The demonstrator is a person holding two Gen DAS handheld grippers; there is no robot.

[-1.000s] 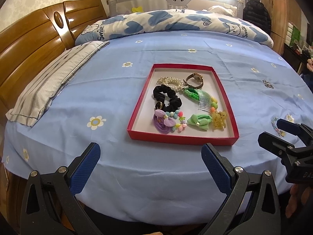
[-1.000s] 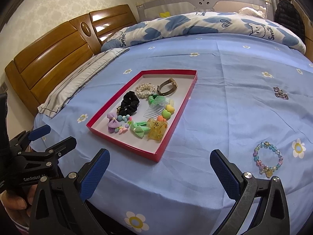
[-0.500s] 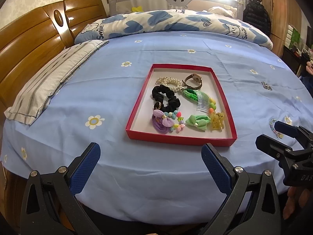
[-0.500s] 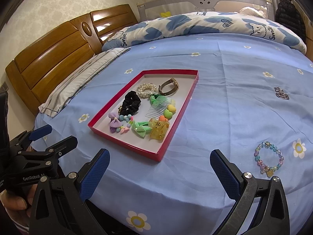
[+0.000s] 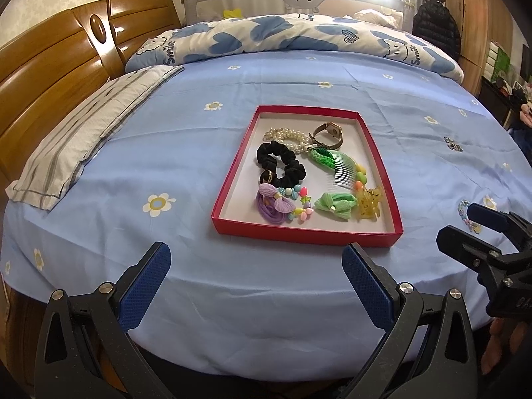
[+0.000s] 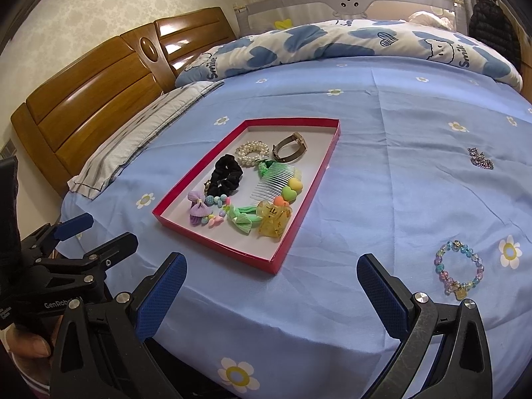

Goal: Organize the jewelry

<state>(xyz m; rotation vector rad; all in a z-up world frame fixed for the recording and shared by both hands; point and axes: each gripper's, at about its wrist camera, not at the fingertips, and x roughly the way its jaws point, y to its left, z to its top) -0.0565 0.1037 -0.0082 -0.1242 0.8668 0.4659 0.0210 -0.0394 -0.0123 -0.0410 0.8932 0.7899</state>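
Setting: a bed (image 5: 199, 166) under a pale blue sheet with small daisies, a wooden headboard (image 5: 50, 76) to the left, a rolled blue-and-white quilt (image 5: 299, 38) along the far side, a striped pillow (image 5: 89, 133) near the headboard.
Tray: a shallow red tray (image 5: 299, 231) lies flat in the middle of the bed, its long side running away from the cameras.
In the tray: a pearl bracelet (image 5: 286, 136) and a watch (image 5: 327, 133) at the far end; a black scrunchie (image 5: 281, 164) and a green comb (image 5: 342, 168) in the middle; a purple bow (image 5: 274, 201), a green bow (image 5: 334, 204) and an amber claw clip (image 5: 369, 201) at the near end, close together.
Outside the tray: a pastel bead bracelet (image 6: 459, 272) lies on the sheet well to the right of the tray, near the bed's front edge; a small dark sparkly piece (image 6: 480, 159) lies farther back on the right.
Left gripper (image 5: 256, 279): held low at the bed's near edge, in front of the tray, fingers spread wide, nothing between them.
Right gripper (image 6: 271, 282): held low at the near edge, to the right of the left gripper; fingers spread wide and empty, the bead bracelet just beyond and to the right of its right finger.
Hands: part of a hand shows behind each gripper.
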